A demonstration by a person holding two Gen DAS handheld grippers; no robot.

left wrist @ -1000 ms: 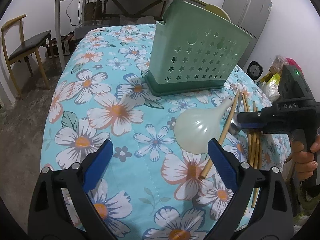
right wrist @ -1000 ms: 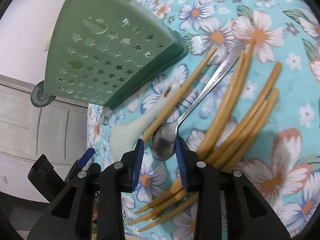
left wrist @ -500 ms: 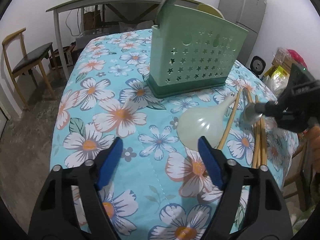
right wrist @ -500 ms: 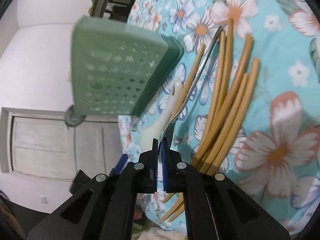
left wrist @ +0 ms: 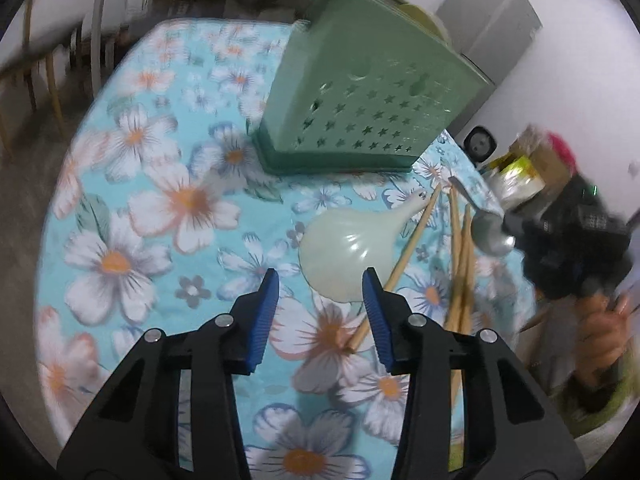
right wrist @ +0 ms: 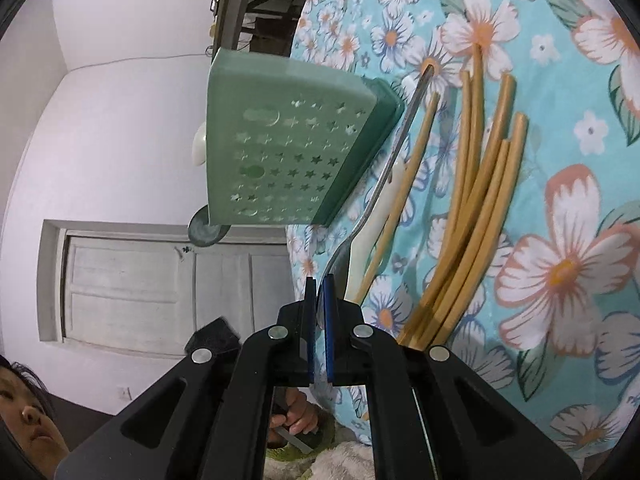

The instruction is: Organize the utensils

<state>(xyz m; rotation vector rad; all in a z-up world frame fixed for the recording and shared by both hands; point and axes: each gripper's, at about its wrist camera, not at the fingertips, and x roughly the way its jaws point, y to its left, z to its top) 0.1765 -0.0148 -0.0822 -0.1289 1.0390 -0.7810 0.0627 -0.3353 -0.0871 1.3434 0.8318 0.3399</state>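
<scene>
Metal spoon (right wrist: 376,196) now lifted, clenched in right gripper (right wrist: 319,320) jaws (left gripper (left wrist: 320,312) jaws narrower, still released).

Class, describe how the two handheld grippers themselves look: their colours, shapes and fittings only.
The left gripper has black plastic arms with triangular cut-outs, round silver pivot bolts, and blue ribbed pads on its fingers. The right gripper is the same build: black arms, silver bolts, thin blue pads. Seen from the left wrist, its blurred black body carries a small green light.

White walls (right wrist: 120,128); pale panelled door (right wrist: 160,280); grey cabinet (left wrist: 492,20) in corner; wooden chair legs (left wrist: 52,80) on grey-brown floor.
</scene>
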